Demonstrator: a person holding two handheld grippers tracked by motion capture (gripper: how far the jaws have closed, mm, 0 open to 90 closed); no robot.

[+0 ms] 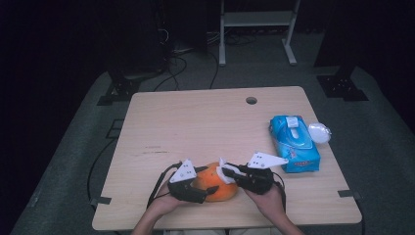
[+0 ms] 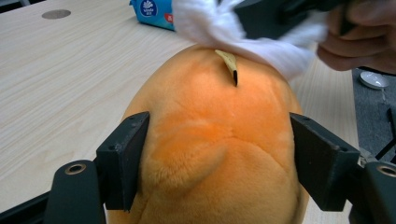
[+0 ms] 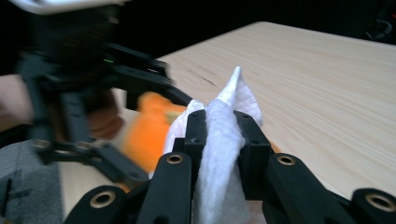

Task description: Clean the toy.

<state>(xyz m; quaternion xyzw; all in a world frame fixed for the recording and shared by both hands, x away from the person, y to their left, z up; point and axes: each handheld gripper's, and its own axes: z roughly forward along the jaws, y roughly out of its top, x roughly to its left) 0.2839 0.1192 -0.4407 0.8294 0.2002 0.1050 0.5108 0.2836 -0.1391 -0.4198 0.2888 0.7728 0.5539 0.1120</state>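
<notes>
While the left claw (image 2: 217, 154) grips the plush toy (image 2: 219, 144), the wipes pack (image 1: 294, 143) lies closed.

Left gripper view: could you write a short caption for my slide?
Left gripper clamps an orange plush toy while a white wipe rubs its top.

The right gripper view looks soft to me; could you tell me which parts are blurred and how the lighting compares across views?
Right gripper view: the left gripper and orange plush toy are smeared, the white wipe sharper. Left gripper view: evenly lit, toy crisp. High view: table lit, surroundings dark.
</notes>
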